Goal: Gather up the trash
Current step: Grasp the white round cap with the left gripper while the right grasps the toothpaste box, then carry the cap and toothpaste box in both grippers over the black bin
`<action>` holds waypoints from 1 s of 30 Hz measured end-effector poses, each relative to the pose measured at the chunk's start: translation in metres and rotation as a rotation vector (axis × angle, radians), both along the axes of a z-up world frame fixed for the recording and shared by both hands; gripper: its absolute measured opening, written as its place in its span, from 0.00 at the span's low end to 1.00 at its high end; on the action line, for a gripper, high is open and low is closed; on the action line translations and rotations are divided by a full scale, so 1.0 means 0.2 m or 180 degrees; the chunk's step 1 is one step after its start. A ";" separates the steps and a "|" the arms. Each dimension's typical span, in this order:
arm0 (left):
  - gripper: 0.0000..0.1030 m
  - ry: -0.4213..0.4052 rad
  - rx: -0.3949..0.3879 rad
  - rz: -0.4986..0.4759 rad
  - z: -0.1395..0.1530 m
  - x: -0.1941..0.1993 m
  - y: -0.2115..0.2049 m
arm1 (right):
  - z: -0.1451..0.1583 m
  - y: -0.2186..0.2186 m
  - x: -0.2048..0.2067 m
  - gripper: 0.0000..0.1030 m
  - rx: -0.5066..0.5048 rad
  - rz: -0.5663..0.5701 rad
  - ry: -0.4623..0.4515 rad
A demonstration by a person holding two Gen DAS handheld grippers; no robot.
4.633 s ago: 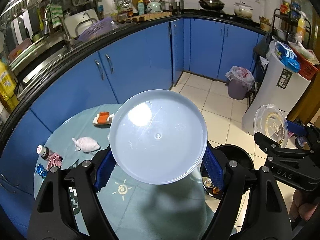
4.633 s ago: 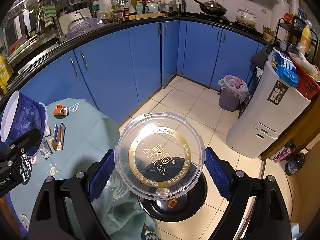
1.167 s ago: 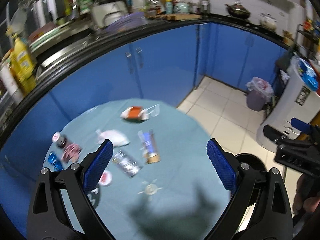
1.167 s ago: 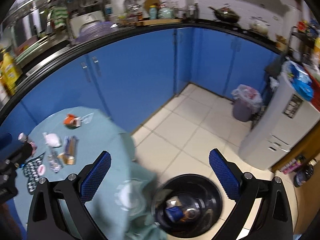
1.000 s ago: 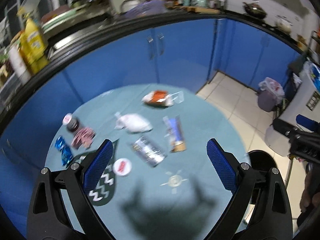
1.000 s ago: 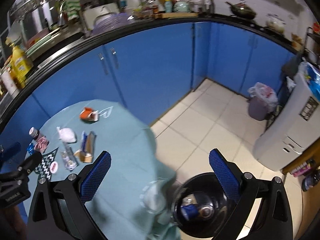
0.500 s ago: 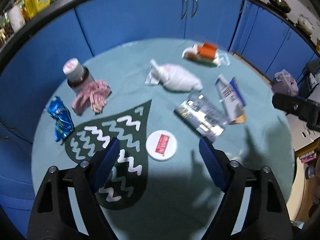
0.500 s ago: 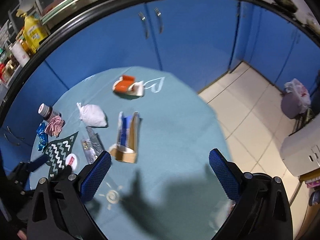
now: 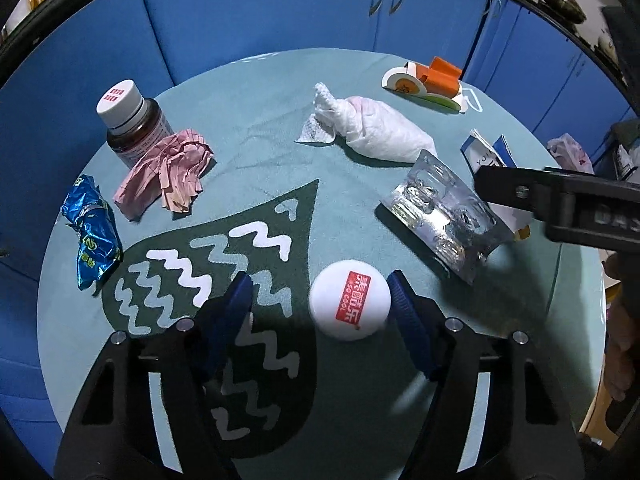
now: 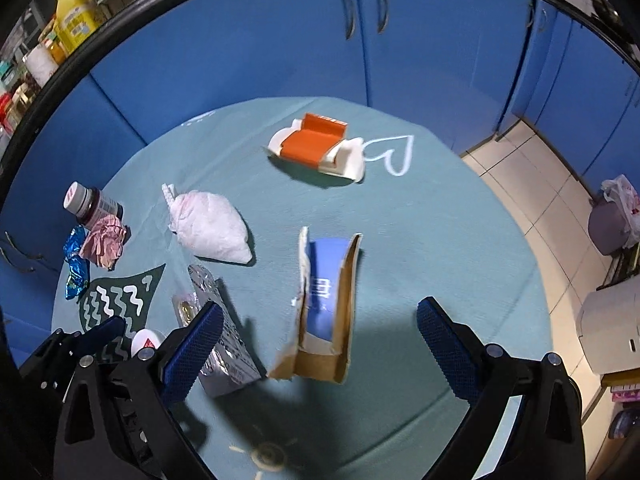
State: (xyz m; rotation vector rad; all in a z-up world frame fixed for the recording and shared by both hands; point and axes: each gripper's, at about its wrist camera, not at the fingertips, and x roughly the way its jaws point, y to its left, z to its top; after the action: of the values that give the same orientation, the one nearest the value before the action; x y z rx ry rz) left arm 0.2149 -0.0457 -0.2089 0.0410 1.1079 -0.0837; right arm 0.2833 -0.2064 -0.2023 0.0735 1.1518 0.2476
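Note:
On the round teal tablecloth [image 9: 280, 92] lies a white cap with a red label [image 9: 350, 306]. My left gripper [image 9: 320, 304] straddles it with jaws closing; the cap sits close to the right finger and the left pad is still apart. A torn blue and brown carton [image 10: 328, 308] stands between the fingers of my right gripper [image 10: 320, 340], whose jaws are closing but clear of it. A silver blister pack [image 9: 440, 216] lies between the two grippers.
Further back lie a white tissue bundle [image 9: 376, 132], an orange and white carton [image 10: 316, 148], a brown bottle [image 9: 132, 120], crumpled pink paper [image 9: 168, 172] and a blue foil wrapper [image 9: 92, 236]. Blue cabinets [image 10: 360, 40] ring the table. Tiled floor [image 10: 540, 184] lies to the right.
Both grippers have dropped toward the table. The left one has narrowed around the white cap. The right one has swung from over the floor bin to the torn carton.

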 end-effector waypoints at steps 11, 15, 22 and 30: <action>0.40 -0.0002 -0.0021 0.0099 0.03 -0.05 0.08 | -0.02 0.01 -0.02 0.31 -0.0150 0.0062 0.0004; 0.40 -0.0038 -0.0057 0.0121 0.07 -0.06 0.09 | 0.03 -0.01 -0.09 0.31 -0.0225 0.0097 -0.0127; 0.40 -0.0207 -0.0058 0.0082 0.21 -0.12 0.05 | 0.15 -0.08 -0.17 0.31 -0.0193 0.0034 -0.0241; 0.40 -0.0397 -0.0039 -0.0010 0.36 -0.20 -0.05 | 0.29 -0.20 -0.30 0.31 -0.0173 -0.0076 -0.0391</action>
State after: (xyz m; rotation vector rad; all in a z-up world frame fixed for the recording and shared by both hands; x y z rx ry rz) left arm 0.1755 -0.0557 -0.1361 0.0365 0.9826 -0.0894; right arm 0.2228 -0.2459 -0.1451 0.0239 1.0342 0.1970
